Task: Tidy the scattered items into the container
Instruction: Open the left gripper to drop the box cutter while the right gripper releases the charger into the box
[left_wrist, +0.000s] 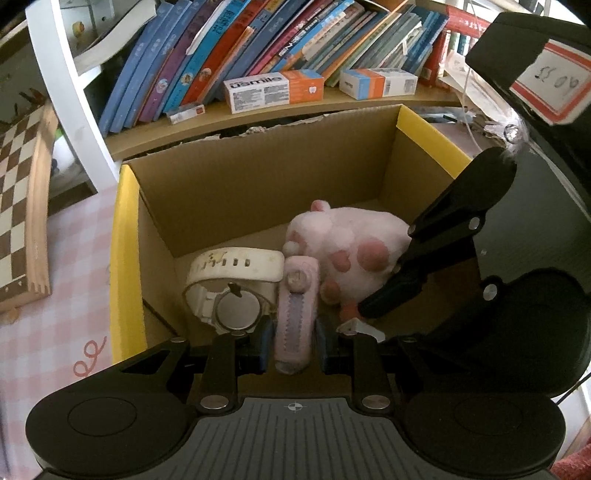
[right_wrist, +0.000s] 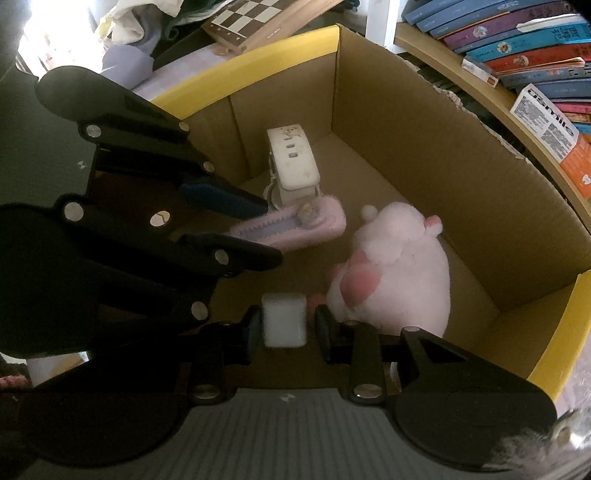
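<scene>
A cardboard box with a yellow rim holds a white watch, a pink plush toy and a pink zip pouch. The pouch lies on the box floor between the blue pads of my left gripper, which stand open close beside it. My right gripper is down inside the box, shut on a small white block, just beside the plush toy. In the right wrist view the left gripper straddles the pouch, in front of the watch.
A shelf of leaning books and toothpaste cartons runs behind the box. A wooden chessboard leans at the left on a pink checked cloth. Both grippers crowd the near half of the box.
</scene>
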